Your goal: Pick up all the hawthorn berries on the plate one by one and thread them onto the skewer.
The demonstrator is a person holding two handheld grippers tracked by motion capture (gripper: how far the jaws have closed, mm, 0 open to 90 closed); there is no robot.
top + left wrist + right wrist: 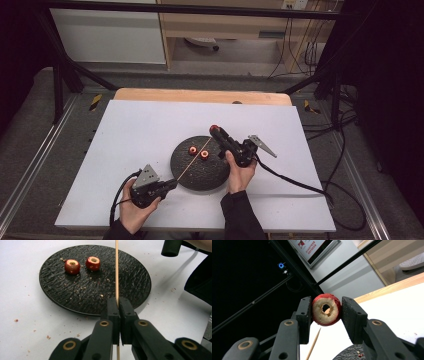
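Note:
A black round plate (pixel 206 176) lies mid-table with two cored red fruits (pixel 192 149) (pixel 204 154) on it. My left gripper (pixel 172 184) is shut on a thin wooden skewer (pixel 192 161), which slants up over the plate toward the right gripper. In the left gripper view the jaws (pixel 118 302) pinch the skewer (pixel 116 270) above the plate (pixel 82 295), and both fruits (pixel 72 266) (pixel 93 263) lie at the far left. My right gripper (pixel 216 130) is raised past the plate's far edge. It is shut on a third cored red fruit (pixel 326 309), hole facing the camera, with the skewer tip (pixel 314 343) below it.
The plate rests on a white board (pixel 140 135) laid over a wooden table (pixel 200 95). Crumbs dot the board (pixel 47 337) and the plate. Cables (pixel 295 182) trail from each gripper. Dark frame bars (pixel 65 70) stand at the far corners.

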